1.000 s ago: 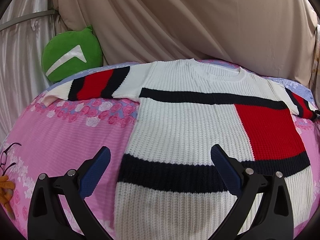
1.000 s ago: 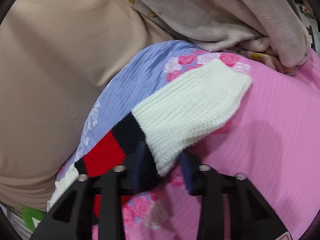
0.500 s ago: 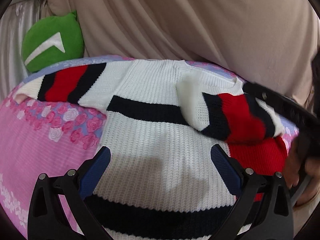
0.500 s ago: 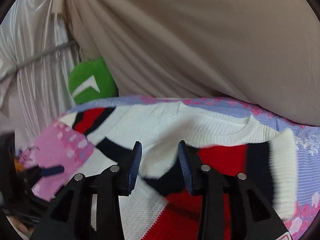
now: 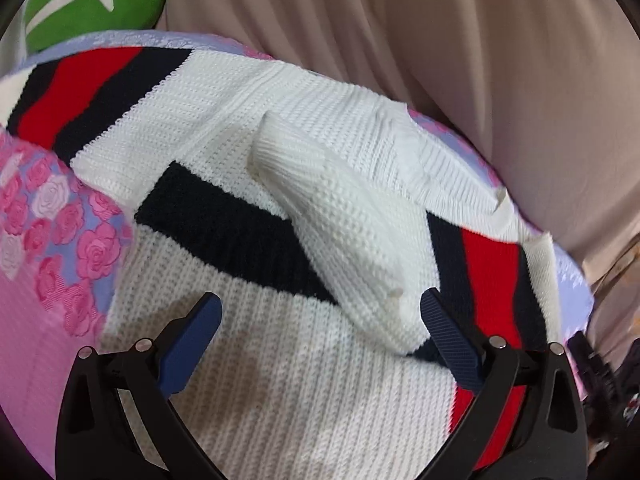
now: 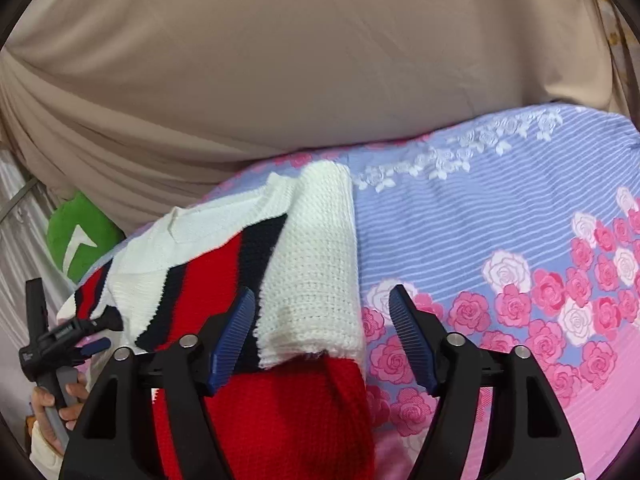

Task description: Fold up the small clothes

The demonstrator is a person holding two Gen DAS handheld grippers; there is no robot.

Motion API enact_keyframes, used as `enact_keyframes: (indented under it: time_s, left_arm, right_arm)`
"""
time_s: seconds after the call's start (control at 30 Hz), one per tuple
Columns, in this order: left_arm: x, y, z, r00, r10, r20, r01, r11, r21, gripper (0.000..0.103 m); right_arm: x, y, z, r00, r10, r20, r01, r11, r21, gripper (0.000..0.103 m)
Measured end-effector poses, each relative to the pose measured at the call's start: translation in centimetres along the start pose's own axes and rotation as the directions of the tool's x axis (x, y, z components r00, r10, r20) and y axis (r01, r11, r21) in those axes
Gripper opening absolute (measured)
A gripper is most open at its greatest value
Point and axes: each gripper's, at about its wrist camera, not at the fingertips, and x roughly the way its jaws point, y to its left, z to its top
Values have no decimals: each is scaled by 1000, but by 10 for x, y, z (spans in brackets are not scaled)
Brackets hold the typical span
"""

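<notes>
**First sleeve folded in, second one next**

The sweater (image 5: 304, 380) lies flat on the bed (image 6: 500, 208), one sleeve (image 5: 344, 240) laid across its chest. The right gripper (image 6: 322, 336) has just been opening its jaws; the fold edge sits between them, unpinched. The left gripper (image 5: 320, 344) hovers with jaws spread and empty above the chest. The far sleeve (image 5: 92, 80), ahead-left of those jaws, likely needs grasping next.
</notes>
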Motion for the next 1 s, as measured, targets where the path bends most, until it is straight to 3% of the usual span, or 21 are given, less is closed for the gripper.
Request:
enact_keyframes:
  time_s: [0.07,0.17,0.23,0.27,0.33,0.4,0.53,0.57,0.7,0.73,0.8,0.87,0.93,1.0]
  left_arm:
    - [-4,-2,2,1000,-19,17,19,1000,-3,91]
    - [-17,-8,9,998,-1,65,-1,999,35,91]
    - [-27,-7,13,995,12,101,-18,998,61,91]
    - [-32,-6,14,993,20,112,-27,997,68,92]
    - [-34,-1,15,992,43,119,-53,995,82,92]
    - [-26,2,15,996,40,82,-47,995,84,92]
    - [-7,6,8,1000,-4,2,4,998,64,92]
    - [-3,3,7,1000,-11,-14,12,998,68,92]
    - [13,-20,0,999,3,-37,2,991,137,93]
    - [15,-25,0,999,-6,-42,12,988,152,89]
    - [17,-32,2,998,-29,-49,36,987,154,57]
    - [14,-36,7,998,-46,-49,53,986,156,9]
    - [3,-35,17,998,-66,-14,67,987,145,9]
    - [-18,-27,30,996,-62,67,52,988,142,10]
  right_arm:
    - [22,6,1,998,-30,-46,30,999,-21,73]
    - [35,10,-2,995,-30,-93,23,997,-76,19]
    - [7,-2,4,999,-5,45,6,1000,-14,18]
    - [-3,-19,8,996,-38,79,34,998,55,18]
    - [4,-46,7,988,-151,16,149,984,99,7]
    - [14,-63,-2,982,-170,-84,178,979,98,6]
    - [-32,-64,-14,993,-118,21,115,987,109,19]
    - [-40,-61,-16,994,-105,37,101,990,95,28]
    - [-56,-51,-22,994,-95,48,92,994,62,37]
    - [-56,-51,-23,994,-99,46,96,993,63,38]
    - [-55,-50,-26,994,-97,41,94,993,72,44]
    - [-51,-46,-28,996,-83,35,80,994,76,44]
    - [-44,-41,-29,997,-70,29,68,996,60,44]
    - [-38,-35,-31,998,-54,13,53,998,32,44]
